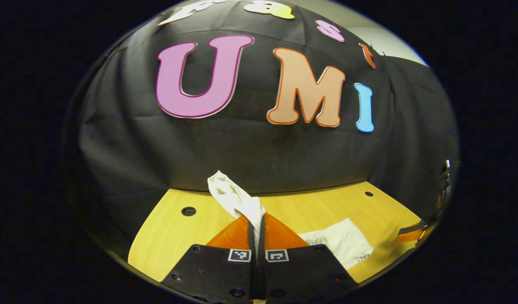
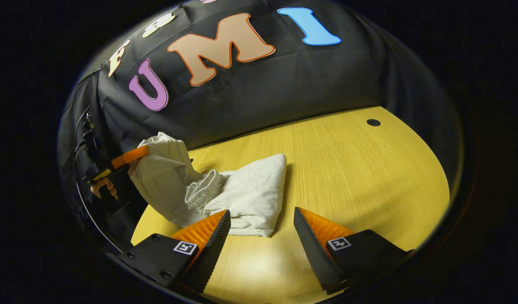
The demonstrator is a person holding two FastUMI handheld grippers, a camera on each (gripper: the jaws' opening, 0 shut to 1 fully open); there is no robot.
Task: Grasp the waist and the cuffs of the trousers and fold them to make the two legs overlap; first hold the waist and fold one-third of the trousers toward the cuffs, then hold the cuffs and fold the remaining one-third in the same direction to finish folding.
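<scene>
The trousers (image 2: 246,196) are pale off-white cloth, bunched on the yellow wooden table (image 2: 352,177). Their gathered waistband shows near the heap's middle. My left gripper (image 1: 257,226) is shut on one end of the trousers (image 1: 236,198), and that cloth sticks up from between its fingers. In the right gripper view the left gripper (image 2: 128,159) is at the far left, lifting that end above the table, with a hand (image 2: 102,187) below it. My right gripper (image 2: 262,219) stands open just in front of the heap, with nothing between its fingers. In the left gripper view, more of the trousers (image 1: 343,242) lies on the table.
Round holes mark the tabletop (image 1: 188,211) (image 2: 373,122). The black cloth wall (image 2: 284,84) stands close behind the table. Cables (image 2: 84,135) hang at the far left. Bare tabletop stretches to the right of the trousers.
</scene>
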